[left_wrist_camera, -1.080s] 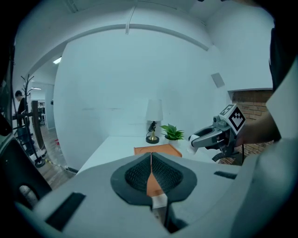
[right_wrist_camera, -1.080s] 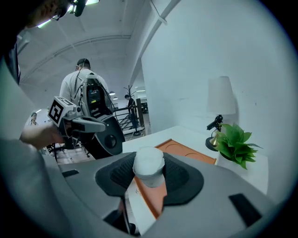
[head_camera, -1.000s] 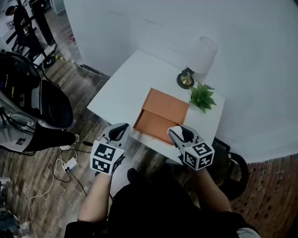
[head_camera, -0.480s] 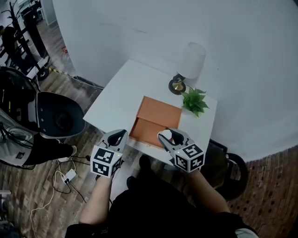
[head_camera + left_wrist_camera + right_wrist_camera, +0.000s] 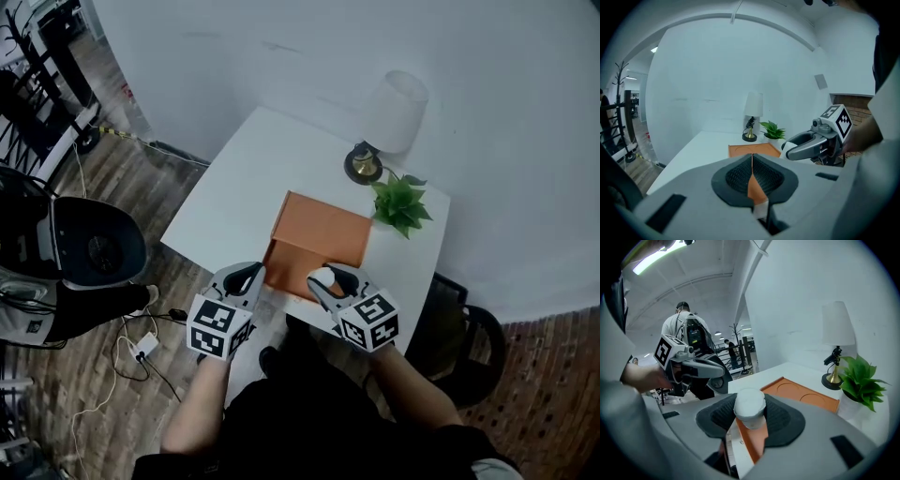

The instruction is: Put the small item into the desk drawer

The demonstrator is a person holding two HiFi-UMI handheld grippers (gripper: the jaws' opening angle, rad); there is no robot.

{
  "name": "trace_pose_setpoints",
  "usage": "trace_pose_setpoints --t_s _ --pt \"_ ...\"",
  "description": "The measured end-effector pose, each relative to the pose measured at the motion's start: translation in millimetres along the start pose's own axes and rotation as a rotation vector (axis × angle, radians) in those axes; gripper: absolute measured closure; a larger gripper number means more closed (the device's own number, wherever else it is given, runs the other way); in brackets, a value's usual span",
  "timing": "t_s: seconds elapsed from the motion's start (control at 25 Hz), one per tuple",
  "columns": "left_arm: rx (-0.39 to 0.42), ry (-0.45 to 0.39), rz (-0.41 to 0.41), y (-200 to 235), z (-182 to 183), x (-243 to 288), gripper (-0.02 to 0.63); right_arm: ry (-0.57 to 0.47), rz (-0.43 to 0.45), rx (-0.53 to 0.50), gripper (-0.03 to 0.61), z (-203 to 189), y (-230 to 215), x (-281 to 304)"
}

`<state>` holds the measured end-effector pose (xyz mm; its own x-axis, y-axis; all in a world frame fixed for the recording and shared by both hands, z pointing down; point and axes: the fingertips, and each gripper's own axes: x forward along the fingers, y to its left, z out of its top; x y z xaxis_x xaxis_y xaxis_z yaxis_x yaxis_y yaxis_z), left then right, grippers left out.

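Note:
My right gripper (image 5: 325, 280) is shut on a small white round item (image 5: 749, 406), which shows at its tip in the head view as the white item (image 5: 324, 277). It hovers over the front edge of the open orange drawer (image 5: 292, 267) of the white desk (image 5: 239, 178). An orange tray (image 5: 323, 228) with round recesses lies on the desk just behind the drawer. My left gripper (image 5: 246, 277) is shut and holds nothing, at the drawer's left front corner. In the left gripper view its pads (image 5: 765, 177) meet, and the right gripper (image 5: 799, 147) shows to the right.
A white-shaded lamp (image 5: 392, 117) and a small green plant (image 5: 401, 204) stand at the desk's back right. A black chair (image 5: 89, 248) and cables lie on the wood floor to the left, a dark stool (image 5: 469, 337) to the right. A person (image 5: 689, 333) stands in the background.
Both grippers have moved closer together toward the drawer front. The right one has come left with the white item, from the drawer's right corner to over its front edge.

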<state>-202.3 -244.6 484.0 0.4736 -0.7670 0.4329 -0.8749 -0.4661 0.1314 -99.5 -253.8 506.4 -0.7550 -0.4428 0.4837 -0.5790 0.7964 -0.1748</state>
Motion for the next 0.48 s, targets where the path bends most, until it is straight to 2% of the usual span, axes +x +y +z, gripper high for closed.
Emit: trace_pose_setpoints --t_s 0.48 --pt "-0.038 0.081 -0.031 8 -36 42 0.600 0.100 0.051 0.010 0.408 -39 -14 50"
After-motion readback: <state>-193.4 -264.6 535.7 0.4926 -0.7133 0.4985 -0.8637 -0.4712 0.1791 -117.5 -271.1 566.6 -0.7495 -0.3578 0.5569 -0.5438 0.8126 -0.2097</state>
